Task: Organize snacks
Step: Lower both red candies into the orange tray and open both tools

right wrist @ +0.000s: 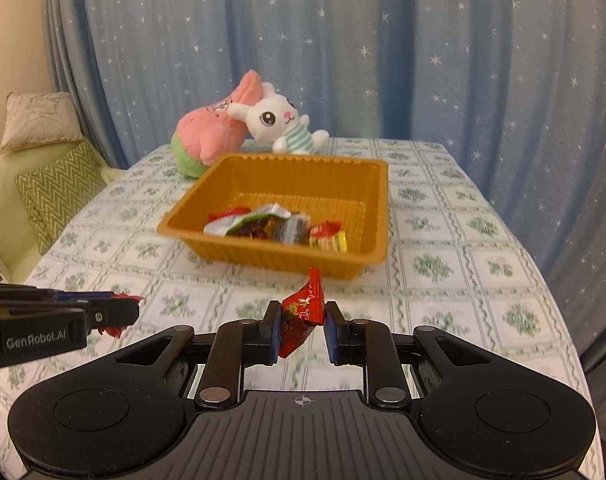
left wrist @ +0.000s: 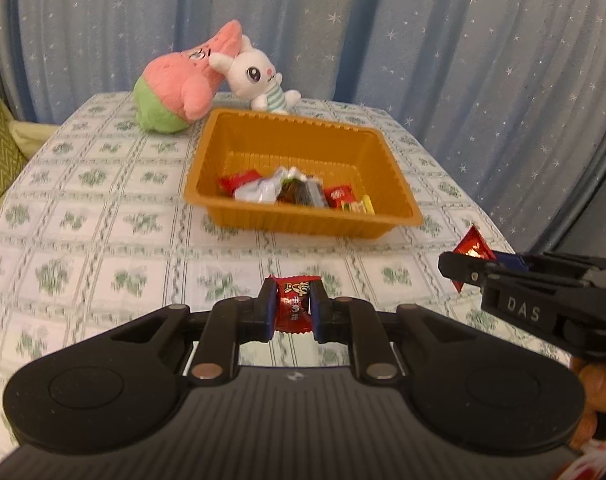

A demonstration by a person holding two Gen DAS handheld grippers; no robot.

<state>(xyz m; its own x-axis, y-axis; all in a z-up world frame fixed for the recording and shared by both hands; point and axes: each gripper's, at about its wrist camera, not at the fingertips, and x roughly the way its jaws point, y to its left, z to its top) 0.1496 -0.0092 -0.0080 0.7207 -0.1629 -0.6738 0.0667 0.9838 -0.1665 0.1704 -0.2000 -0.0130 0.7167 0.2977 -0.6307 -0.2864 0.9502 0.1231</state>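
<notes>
Clenched between the jaws of the left gripper (left wrist: 293, 306) is a red candy (left wrist: 294, 305), its wrapper pinched upright with the crimped ends showing above and below the blue pads. Off to that gripper's right, the right gripper (right wrist: 303, 317) grasps a red packet (right wrist: 303, 306) of its own, tilted so one pointed corner sticks up past the fingertips. Both snacks hang above the bench (left wrist: 103, 216), clear of its green-and-white checked cloth.

Straight ahead of both pairs of jaws sits an orange tray (left wrist: 303, 222), well apart from them. Inside it, heaped along the near wall, lie several snacks (left wrist: 293, 192): red, silver, dark and yellow wrappers touching one another.

Beyond the tray's far rim, a pink and green plush (left wrist: 175, 92) leans against a white rabbit toy (left wrist: 255, 76). Blue star-speckled curtains (left wrist: 423, 40) hang behind the bench, and cushions (right wrist: 59, 192) rest on a seat to the left.
</notes>
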